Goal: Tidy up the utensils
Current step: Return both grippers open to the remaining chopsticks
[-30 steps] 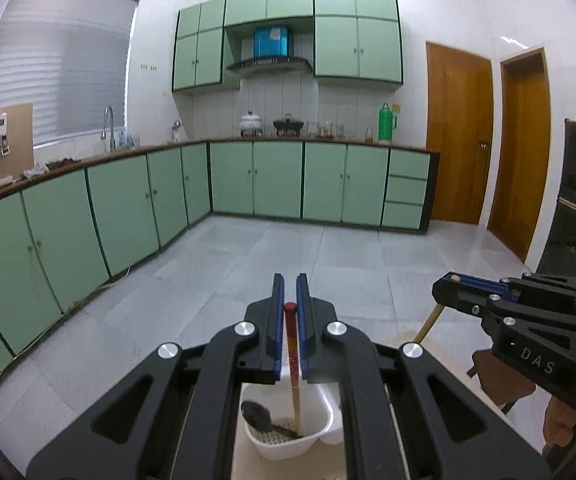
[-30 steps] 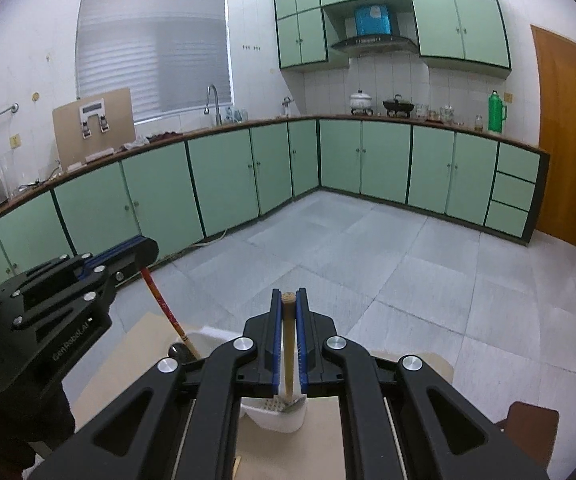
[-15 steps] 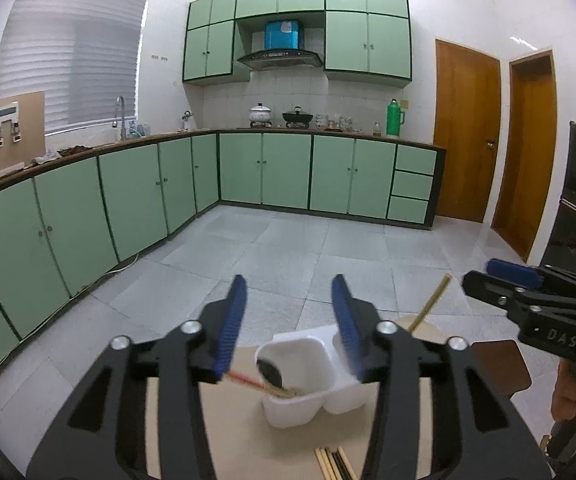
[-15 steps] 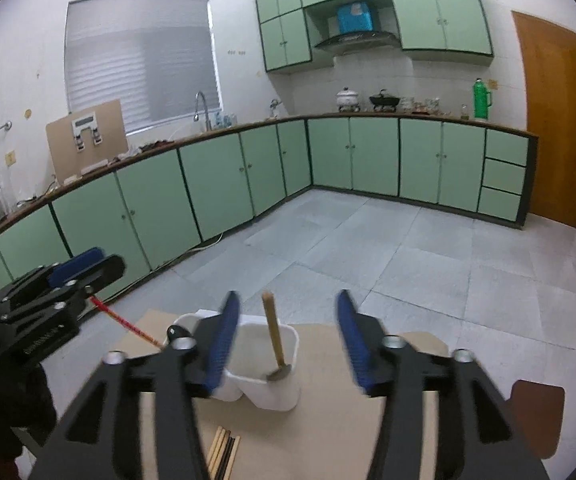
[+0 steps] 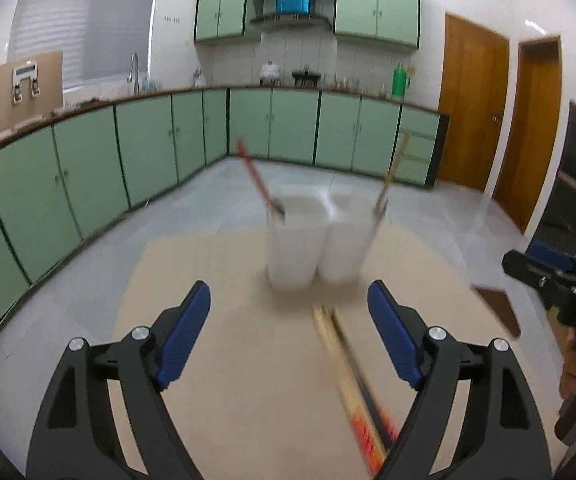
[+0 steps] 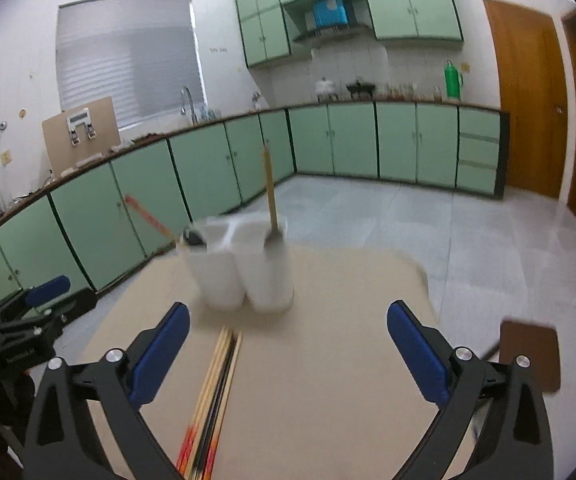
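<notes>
Both grippers, left and right, hang spread and empty over loose chopsticks; a careless grab could scatter them or topple the holder

A white-tiled kitchen is seen: green cabinets are lined along the walls under a dark counter. A blinded window is set above the tap. Brown doors are shown rightward, grey floor tiles below.
</notes>
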Tool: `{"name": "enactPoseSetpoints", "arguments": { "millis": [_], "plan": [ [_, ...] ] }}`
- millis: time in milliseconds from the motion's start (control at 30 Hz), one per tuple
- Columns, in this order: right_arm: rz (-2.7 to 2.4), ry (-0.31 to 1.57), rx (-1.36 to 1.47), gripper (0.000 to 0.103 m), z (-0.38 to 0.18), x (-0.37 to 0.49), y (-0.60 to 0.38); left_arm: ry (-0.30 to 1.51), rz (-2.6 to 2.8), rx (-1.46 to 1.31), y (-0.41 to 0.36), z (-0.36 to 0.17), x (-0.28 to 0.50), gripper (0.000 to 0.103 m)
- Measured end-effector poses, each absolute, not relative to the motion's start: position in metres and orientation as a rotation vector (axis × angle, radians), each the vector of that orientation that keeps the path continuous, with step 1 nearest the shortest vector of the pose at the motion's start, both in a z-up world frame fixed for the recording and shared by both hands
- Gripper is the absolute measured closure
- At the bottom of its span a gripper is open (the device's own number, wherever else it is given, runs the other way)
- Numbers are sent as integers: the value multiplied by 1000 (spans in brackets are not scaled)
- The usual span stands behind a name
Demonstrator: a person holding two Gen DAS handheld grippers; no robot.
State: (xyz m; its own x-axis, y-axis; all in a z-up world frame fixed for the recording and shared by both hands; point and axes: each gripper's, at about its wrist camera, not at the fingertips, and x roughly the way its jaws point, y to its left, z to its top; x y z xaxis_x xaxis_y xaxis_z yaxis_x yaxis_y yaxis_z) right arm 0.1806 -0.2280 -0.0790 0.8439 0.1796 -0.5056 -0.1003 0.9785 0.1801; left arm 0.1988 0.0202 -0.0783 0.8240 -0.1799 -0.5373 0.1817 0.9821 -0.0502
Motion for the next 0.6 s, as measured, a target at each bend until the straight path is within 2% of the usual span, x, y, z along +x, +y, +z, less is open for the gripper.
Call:
{"name": "enactPoseSetpoints", "arguments": {
  "millis": [467, 600],
  "plan": [
    [158, 744, 118, 7, -170, 126, -195, 796, -171, 29, 33, -168, 144, 24],
    [188, 789, 65, 16, -187, 118, -179, 843, -159, 38, 36, -182, 138, 24]
  ]
}}
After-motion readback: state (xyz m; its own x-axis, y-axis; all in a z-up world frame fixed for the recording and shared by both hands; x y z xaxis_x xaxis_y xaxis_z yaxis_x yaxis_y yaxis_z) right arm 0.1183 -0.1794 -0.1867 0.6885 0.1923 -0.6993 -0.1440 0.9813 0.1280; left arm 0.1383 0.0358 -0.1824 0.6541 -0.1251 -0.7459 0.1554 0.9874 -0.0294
